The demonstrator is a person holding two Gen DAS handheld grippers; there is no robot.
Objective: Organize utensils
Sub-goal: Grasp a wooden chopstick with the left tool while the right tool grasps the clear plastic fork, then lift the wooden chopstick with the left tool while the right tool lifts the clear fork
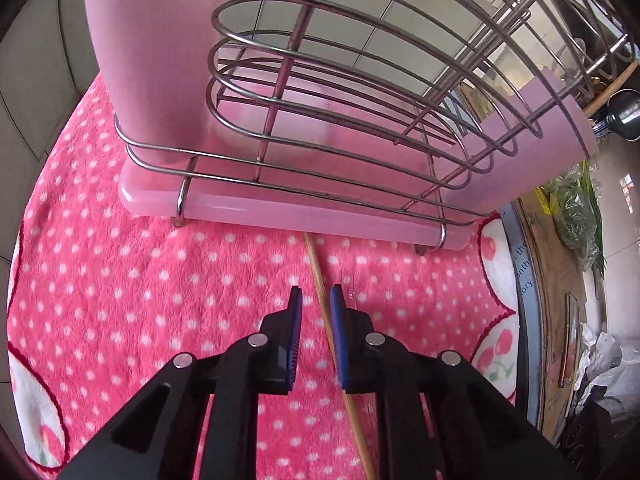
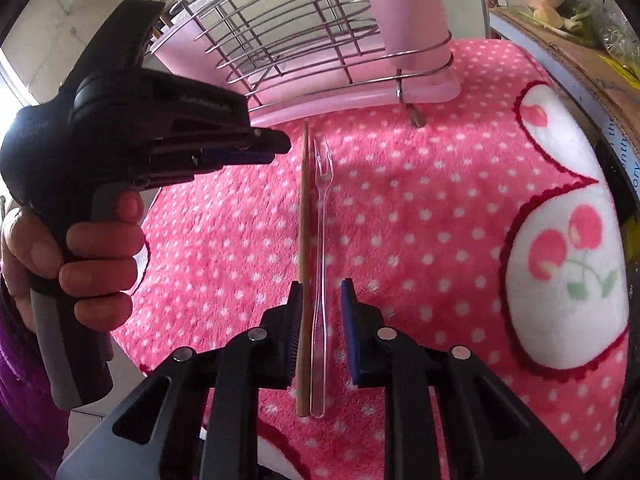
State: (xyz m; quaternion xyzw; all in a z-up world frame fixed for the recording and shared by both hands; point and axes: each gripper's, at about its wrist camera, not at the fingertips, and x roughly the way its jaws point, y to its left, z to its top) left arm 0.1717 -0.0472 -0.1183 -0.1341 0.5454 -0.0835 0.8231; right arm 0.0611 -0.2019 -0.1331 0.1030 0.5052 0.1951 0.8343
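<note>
1. Left wrist view: the left gripper [image 1: 316,300] hangs tilted down over the pink polka-dot towel [image 1: 140,280]. Its blue pads stand a narrow gap apart. The bamboo chopstick [image 1: 320,280] runs between them, close against the right-hand pad; I cannot tell whether that pad touches it, so nothing is clamped yet. The chopstick's long axis runs almost straight ahead of the claw, far tip aimed at the pink drip tray [image 1: 280,208] under the wire utensil rack [image 1: 360,100]. The claw seems aligned along the stick to pinch it from the sides.

2. Right wrist view: the right gripper [image 2: 322,296] is also part open, astride two things lying side by side, the chopstick [image 2: 305,220] by its left pad and a clear plastic fork [image 2: 319,240] nearer the middle. Both lie lengthways away from the claw, fork tines towards the rack [image 2: 280,20]. Neither pad presses the fork. The left gripper [image 2: 276,148], held by a hand [image 2: 96,256], sits ahead and left of this claw, short of the chopstick's far end.
</note>
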